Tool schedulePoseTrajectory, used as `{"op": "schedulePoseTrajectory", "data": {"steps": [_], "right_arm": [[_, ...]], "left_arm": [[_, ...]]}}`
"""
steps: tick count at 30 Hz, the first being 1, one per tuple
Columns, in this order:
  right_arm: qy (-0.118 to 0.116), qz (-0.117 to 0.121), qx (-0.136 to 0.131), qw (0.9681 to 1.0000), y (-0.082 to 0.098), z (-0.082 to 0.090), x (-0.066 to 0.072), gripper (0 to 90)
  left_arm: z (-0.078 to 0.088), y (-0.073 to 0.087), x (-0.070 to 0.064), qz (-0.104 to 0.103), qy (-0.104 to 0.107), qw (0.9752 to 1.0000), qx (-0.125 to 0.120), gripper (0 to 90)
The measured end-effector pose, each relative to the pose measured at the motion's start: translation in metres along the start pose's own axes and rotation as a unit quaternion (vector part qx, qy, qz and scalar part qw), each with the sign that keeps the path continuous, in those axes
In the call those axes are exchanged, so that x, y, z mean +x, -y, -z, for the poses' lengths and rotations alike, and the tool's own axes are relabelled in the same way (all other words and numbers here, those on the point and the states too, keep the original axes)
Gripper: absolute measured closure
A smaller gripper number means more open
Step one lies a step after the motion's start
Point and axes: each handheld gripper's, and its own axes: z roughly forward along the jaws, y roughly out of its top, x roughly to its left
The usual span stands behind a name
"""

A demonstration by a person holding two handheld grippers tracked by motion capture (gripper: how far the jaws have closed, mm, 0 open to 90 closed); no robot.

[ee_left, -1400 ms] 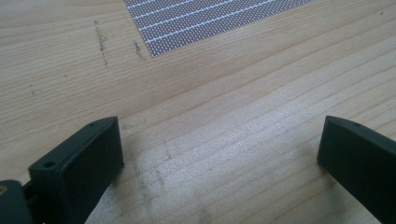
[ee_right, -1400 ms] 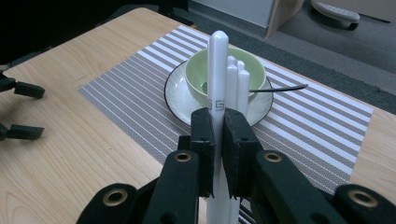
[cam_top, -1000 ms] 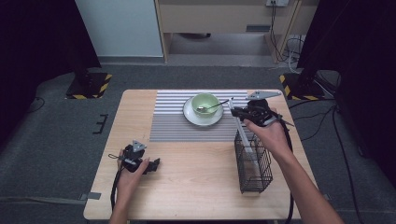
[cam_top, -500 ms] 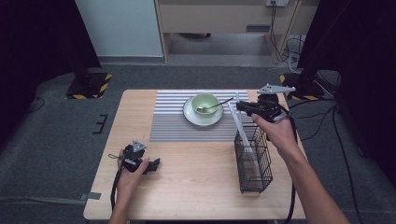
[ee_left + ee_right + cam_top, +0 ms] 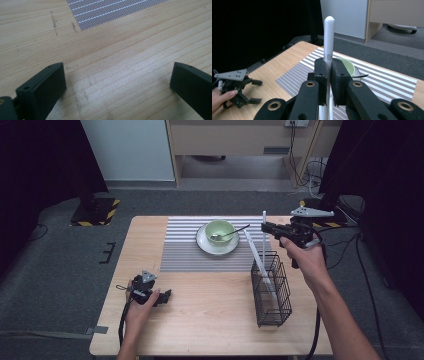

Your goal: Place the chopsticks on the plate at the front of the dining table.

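A pale wooden counter (image 5: 200, 320) stands on grey carpet, with a striped placemat (image 5: 185, 250) across its far half. My right tool (image 5: 266, 227) is pressed together on a white stick (image 5: 264, 227), pinching it partway down its length so the rounded tip stands upright above the jaws; the right gripper view shows the jaws clamped on either side of the stick (image 5: 328, 37). Just below and toward me from that tool sits the black wire basket (image 5: 272, 292), and the stick's lower end reaches down to its rim. A second white stick (image 5: 257, 257) leans in the basket, tilted away to the tool's left. Beyond that tool, on the placemat, is a green bowl (image 5: 220, 231) on a white plate (image 5: 204, 242), with a spoon (image 5: 231, 232) resting in the bowl.

Compared with a second ago, my right tool has risen and drawn back from the bowl toward the counter's right edge, bringing the stick more upright.

My left tool (image 5: 117, 77) rests on the bare counter, jaws spread wide with nothing between them, and has not moved.
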Motion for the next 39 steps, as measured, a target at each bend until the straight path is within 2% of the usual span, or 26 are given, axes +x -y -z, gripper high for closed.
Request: {"op": "schedulePoseTrajectory", "data": {"steps": [4,8,11,14,22,26,30,39], "right_arm": [[-0.006,-0.004,-0.016,0.9998,-0.005,0.003,-0.003,84.2],[-0.008,-0.008,-0.023,0.9997,-0.008,0.004,-0.006,84.3],[-0.009,-0.010,-0.025,0.9996,-0.010,0.005,-0.007,84.2],[-0.013,-0.008,-0.029,0.9995,-0.013,0.007,-0.008,84.2],[-0.027,-0.005,-0.037,0.9989,-0.017,0.007,-0.017,84.3],[-0.031,0.000,-0.044,0.9986,-0.023,0.011,-0.016,84.3],[-0.031,0.008,-0.046,0.9984,-0.029,0.016,-0.012,84.3],[-0.033,0.012,-0.047,0.9983,-0.039,0.023,-0.007,84.3]], "left_arm": [[0.000,0.000,0.000,0.003,-0.006,1.0000,-0.001,0.1],[0.000,0.000,0.000,0.003,-0.007,1.0000,-0.002,1.0],[0.000,-0.001,-0.001,0.016,-0.018,0.9997,-0.008,4.2],[0.001,-0.001,-0.001,0.016,-0.019,0.9996,-0.011,4.7],[0.010,-0.007,-0.009,0.010,-0.005,0.9993,-0.035,4.7],[0.016,-0.011,-0.011,0.006,0.007,0.9988,-0.048,4.7],[0.024,-0.019,-0.008,0.013,0.006,0.9977,-0.066,4.4],[0.030,-0.031,-0.014,0.011,0.014,0.9974,-0.071,3.8]]}}
